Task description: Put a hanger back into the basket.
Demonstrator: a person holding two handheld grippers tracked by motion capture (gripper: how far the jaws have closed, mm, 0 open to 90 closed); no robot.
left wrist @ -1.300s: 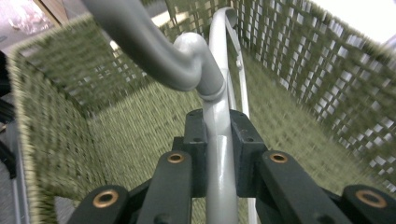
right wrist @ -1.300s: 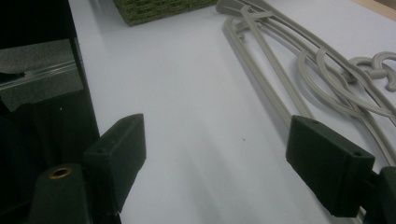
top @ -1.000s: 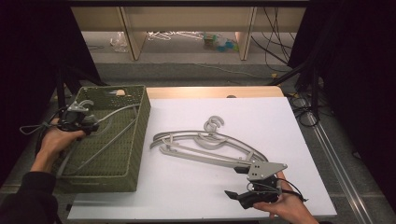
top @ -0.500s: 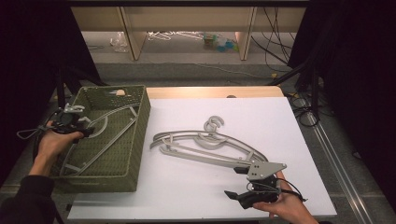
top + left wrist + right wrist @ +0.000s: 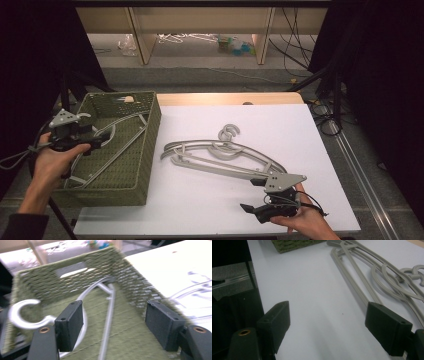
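Grey hanger [image 5: 112, 142] lying inside the green woven basket [image 5: 145, 150] at the left of the high view, its long bars running diagonally across the basket floor, its hook [image 5: 21, 315] curling at the left of the left gripper view, just beside the left jaw. Left gripper [image 5: 102, 140] poised over the basket's left rim in the high view, carried by the left hand [image 5: 52, 162] at the frame's left edge; jaws wide apart, having just been opening, nothing pinched between them, the hanger's bars [image 5: 108, 312] seen past the gap, blurred. Basket walls [image 5: 47, 282] rising across the upper half of that view, a slot handle cut into the far wall.

Two more grey hangers [image 5: 225, 157] stacked on the white tabletop [image 5: 200, 205] at the centre of the high view, hooks toward the top, arms fanning from centre-left to lower right, well apart from the basket. Same pair [image 5: 372, 272] crossing the upper right of the right gripper view, lying flat on the white surface.

Right gripper [image 5: 252, 210] at the lower right of the high view, held in the right hand [image 5: 305, 222] near the table's near edge, just beside the lower-right ends of the stacked hangers; whether touching them, cannot tell. Jaws spread wide in the right gripper view, bare table [image 5: 317, 310] between them, gripping nothing. Corner of the basket [image 5: 294, 245] at the top of that view.
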